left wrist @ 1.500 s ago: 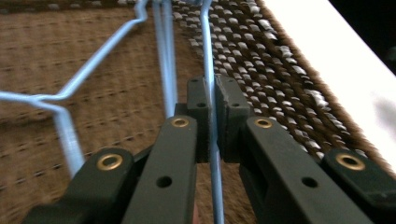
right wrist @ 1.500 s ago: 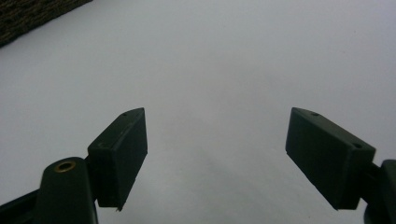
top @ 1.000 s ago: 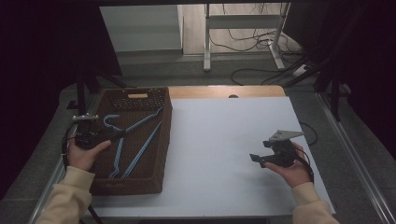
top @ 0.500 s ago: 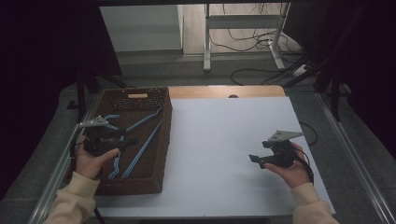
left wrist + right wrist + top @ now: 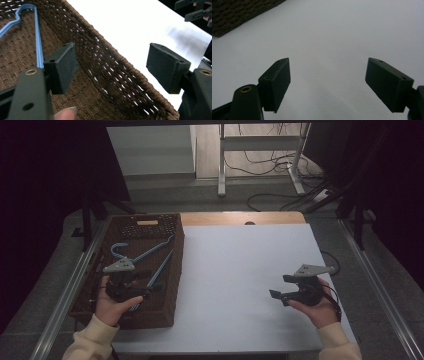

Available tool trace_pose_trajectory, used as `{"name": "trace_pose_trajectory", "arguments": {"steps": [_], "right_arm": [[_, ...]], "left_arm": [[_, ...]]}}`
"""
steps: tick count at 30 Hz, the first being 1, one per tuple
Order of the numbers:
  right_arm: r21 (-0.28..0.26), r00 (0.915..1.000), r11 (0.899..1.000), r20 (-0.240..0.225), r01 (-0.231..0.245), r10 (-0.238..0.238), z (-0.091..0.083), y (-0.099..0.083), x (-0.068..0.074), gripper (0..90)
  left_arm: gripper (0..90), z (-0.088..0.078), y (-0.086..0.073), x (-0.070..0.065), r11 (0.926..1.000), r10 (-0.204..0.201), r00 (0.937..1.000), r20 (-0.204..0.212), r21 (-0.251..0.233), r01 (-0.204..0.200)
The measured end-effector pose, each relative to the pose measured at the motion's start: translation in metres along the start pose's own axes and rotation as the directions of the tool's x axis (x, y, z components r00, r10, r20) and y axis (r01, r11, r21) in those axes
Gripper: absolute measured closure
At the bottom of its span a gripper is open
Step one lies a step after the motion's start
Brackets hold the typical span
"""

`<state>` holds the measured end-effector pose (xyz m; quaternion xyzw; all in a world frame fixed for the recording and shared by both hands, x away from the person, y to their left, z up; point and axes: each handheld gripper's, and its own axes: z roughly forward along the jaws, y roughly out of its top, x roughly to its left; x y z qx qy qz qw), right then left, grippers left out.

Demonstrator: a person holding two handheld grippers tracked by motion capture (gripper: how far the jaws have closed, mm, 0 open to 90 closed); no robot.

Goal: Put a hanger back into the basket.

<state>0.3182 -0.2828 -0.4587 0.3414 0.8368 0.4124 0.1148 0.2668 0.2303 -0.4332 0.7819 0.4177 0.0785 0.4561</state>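
Jaws spread on the left gripper (image 5: 150,287), straddling the basket (image 5: 176,270) wall; closing now risks snagging wicker, not a hanger (image 5: 38,40). Right gripper (image 5: 280,287) hovers spread, empty.

The left claw (image 5: 150,287) hides part of the blue hangers (image 5: 159,266).

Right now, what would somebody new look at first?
Probably the brown basket at the table's left edge, with blue hangers lying inside. Next, the left hand-held gripper held over the basket with jaws open, and the right hand-held gripper, also open, above the bare white table.
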Motion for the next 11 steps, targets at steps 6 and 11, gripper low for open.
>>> {"name": "trace_pose_trajectory", "arguments": {"steps": [6,11], "right_arm": [[-0.018,1.0000,1.000,-0.002,-0.006,0.006,-0.0030,-0.0016,0.0002,20.5],[-0.024,0.9999,1.000,-0.008,-0.010,0.010,-0.0028,-0.0014,-0.0001,20.6]], "left_arm": [[23.6,0.0010,-0.0001,-0.0001,0.9999,0.006,0.9999,-0.015,-0.009,-0.006],[23.0,0.0005,-0.0004,-0.0001,0.9999,0.007,0.9998,-0.020,-0.014,-0.007]]}}
